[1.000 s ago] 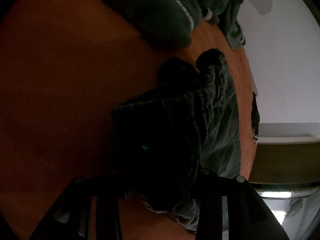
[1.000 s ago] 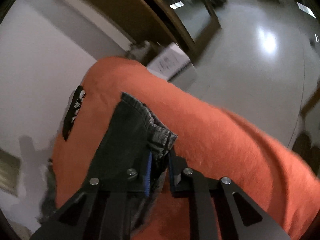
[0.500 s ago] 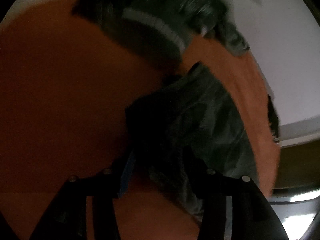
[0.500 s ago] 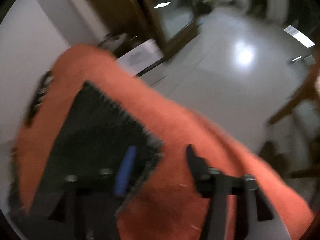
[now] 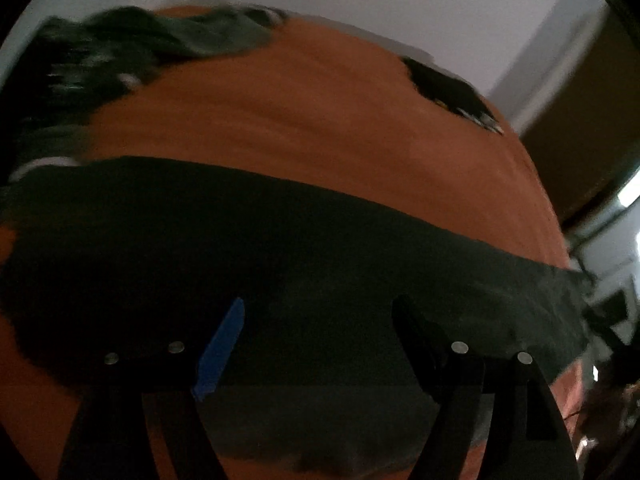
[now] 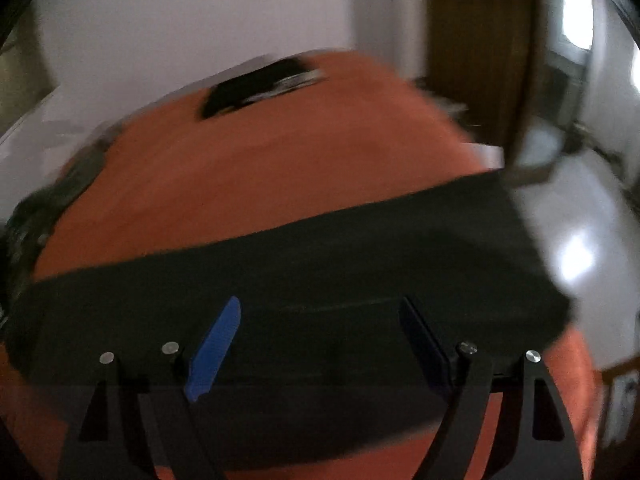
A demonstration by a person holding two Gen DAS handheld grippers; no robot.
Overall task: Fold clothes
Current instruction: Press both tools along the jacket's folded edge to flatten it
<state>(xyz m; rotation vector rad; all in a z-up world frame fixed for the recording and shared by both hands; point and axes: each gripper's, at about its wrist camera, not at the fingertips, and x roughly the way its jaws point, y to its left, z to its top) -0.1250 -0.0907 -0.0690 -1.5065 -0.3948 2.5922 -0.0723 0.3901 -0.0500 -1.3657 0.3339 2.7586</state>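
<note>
The dark garment (image 5: 320,264) lay flat across the lower half of both frames on the orange cover (image 5: 304,120). The left gripper (image 5: 320,312) and right gripper (image 6: 320,312) were both opening above it, pinching nothing.

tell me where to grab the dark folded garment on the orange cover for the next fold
Probably the dark folded garment at its near long edge, one gripper toward each end, coming down from above. It lies flat as a wide band across the orange cover, so the near edge is the closest free edge.
</note>
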